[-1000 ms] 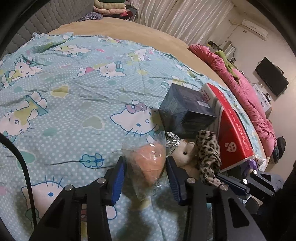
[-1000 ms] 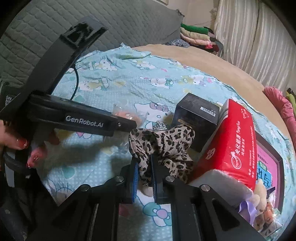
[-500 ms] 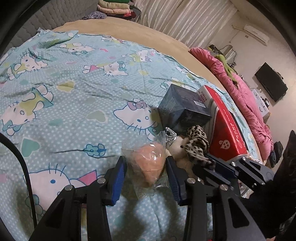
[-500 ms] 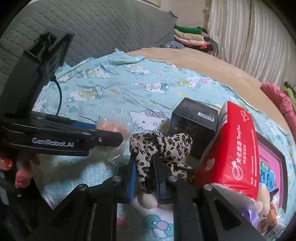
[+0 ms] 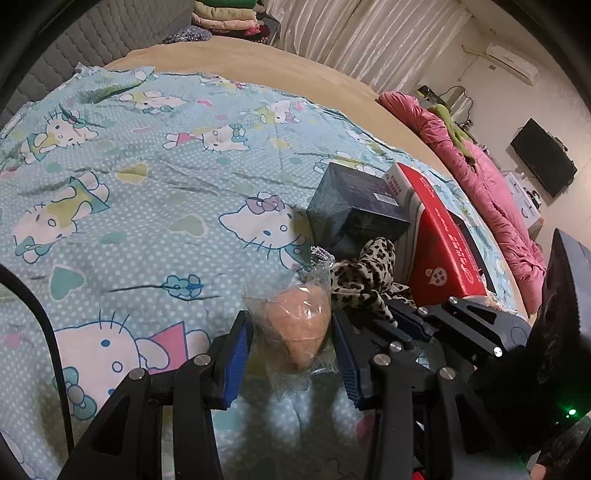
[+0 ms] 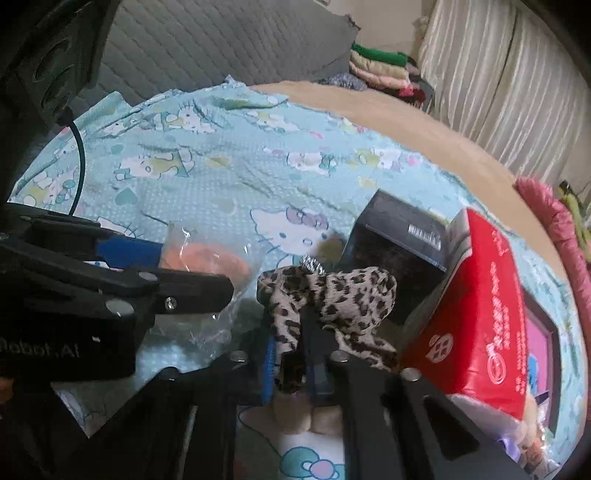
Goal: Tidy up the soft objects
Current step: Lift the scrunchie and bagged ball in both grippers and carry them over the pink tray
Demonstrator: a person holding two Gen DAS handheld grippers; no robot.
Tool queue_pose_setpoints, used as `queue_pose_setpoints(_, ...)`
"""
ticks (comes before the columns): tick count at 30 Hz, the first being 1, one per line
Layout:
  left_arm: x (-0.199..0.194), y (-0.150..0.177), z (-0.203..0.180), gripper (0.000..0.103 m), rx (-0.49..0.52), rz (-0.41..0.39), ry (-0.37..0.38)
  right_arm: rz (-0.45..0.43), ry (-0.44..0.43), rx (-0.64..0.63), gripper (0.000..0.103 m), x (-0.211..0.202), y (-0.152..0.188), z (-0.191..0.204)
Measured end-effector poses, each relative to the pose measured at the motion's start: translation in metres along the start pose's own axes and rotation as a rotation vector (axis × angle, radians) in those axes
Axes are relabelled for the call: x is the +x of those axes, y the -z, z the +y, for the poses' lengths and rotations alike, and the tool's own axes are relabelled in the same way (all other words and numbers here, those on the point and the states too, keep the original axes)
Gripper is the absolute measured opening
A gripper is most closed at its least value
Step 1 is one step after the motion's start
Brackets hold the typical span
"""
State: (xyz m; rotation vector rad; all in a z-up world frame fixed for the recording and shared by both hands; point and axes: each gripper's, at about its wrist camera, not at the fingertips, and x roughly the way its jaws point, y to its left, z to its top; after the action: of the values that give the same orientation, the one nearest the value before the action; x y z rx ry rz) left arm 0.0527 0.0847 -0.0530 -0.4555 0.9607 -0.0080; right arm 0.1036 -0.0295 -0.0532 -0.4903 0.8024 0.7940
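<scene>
Peach bagged sponge (image 5: 301,325) between left fingers (image 5: 236,347); leopard cloth (image 6: 328,302) pinched, seemingly, in right fingers (image 6: 267,373).

Open bedspread (image 5: 155,192) left; boxes (image 5: 354,210) right

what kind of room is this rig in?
Most likely a home bedroom. The work surface is a bed with a cartoon-cat sheet and a padded grey headboard. There are folded clothes stacked behind it, curtains along the wall, and a wall-mounted TV.
</scene>
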Motion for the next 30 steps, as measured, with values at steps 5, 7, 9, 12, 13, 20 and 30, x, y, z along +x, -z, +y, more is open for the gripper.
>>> queue_pose_setpoints(5, -0.007, 0.000, -0.009, 0.044, 0.017, -0.012, -0.010, -0.034, -0.057, 0.064, 0.006, -0.013, 0.001, -0.015)
queue_pose_setpoints(7, -0.011, -0.001, -0.015, 0.044, 0.031, -0.019, -0.018, -0.055, -0.087, 0.105, 0.006, -0.024, 0.000, -0.024)
queue_pose_setpoints(9, -0.014, -0.002, -0.019, 0.044, 0.042, -0.023, -0.026, -0.086, -0.125, 0.157, 0.006, -0.037, 0.001, -0.036)
queue_pose_setpoints(12, -0.019, -0.003, -0.022, 0.044, 0.050, -0.029, -0.036, -0.116, -0.183, 0.251, 0.006, -0.054, 0.004, -0.056)
queue_pose_setpoints(13, -0.021, -0.004, -0.024, 0.044, 0.054, -0.034, -0.036, -0.128, -0.195, 0.278, 0.006, -0.060, 0.006, -0.063)
queue_pose_setpoints(20, -0.033, -0.007, -0.024, 0.044, 0.055, -0.055, -0.043, -0.159, -0.208, 0.361, 0.006, -0.087, 0.015, -0.090)
queue_pose_setpoints(30, -0.049, -0.010, -0.030, 0.044, 0.067, -0.076, -0.041, -0.184, -0.203, 0.425, 0.006, -0.113, 0.022, -0.108)
